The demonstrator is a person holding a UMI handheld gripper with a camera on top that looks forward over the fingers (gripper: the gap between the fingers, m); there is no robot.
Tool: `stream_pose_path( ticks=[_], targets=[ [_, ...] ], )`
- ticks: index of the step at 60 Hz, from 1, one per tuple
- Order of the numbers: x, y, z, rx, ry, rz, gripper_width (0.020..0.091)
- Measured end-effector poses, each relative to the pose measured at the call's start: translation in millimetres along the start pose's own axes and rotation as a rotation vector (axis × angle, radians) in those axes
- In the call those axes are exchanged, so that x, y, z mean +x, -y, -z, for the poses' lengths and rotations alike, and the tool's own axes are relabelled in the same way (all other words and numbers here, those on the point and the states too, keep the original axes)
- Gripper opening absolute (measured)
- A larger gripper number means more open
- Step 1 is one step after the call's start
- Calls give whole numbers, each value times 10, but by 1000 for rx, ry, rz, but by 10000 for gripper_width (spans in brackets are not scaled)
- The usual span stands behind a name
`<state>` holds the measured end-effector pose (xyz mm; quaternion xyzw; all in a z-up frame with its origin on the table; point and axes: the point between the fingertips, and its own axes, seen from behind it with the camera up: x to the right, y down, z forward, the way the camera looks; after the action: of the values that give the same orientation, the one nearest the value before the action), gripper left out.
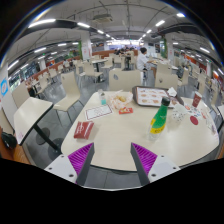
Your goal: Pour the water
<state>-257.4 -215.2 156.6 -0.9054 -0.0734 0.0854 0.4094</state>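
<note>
A green and yellow bottle stands upright on the pale table, ahead of my fingers and to their right. Beside it on the right is a small white cup, with a red item lying close by. My gripper hovers above the table's near part, open, its purple pads wide apart with nothing between them. The bottle is well beyond the fingertips.
A red book lies ahead to the left, with a small plate and a clear bottle farther back. A tray sits at the far side. Other tables, chairs and a standing person fill the room behind.
</note>
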Motion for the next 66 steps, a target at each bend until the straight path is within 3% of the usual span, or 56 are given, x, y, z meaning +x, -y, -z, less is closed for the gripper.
stream_pose_path(
  ticks=[18, 30, 44, 48, 50, 51, 59, 66],
  targets=[
    [632, -208, -49, 81, -133, -69, 739],
    [1447, -181, -507, 206, -243, -98, 751],
    [1826, 286, -1331, 375, -256, 15, 747],
    [1873, 454, -1465, 436, -270, 39, 697],
    [1916, 468, -1548, 446, -280, 44, 547],
    [1941, 497, -1561, 462, -290, 55, 527],
    [1962, 562, -1565, 511, -291, 62, 482],
    [1965, 576, -1617, 476, -272, 69, 383]
  ],
)
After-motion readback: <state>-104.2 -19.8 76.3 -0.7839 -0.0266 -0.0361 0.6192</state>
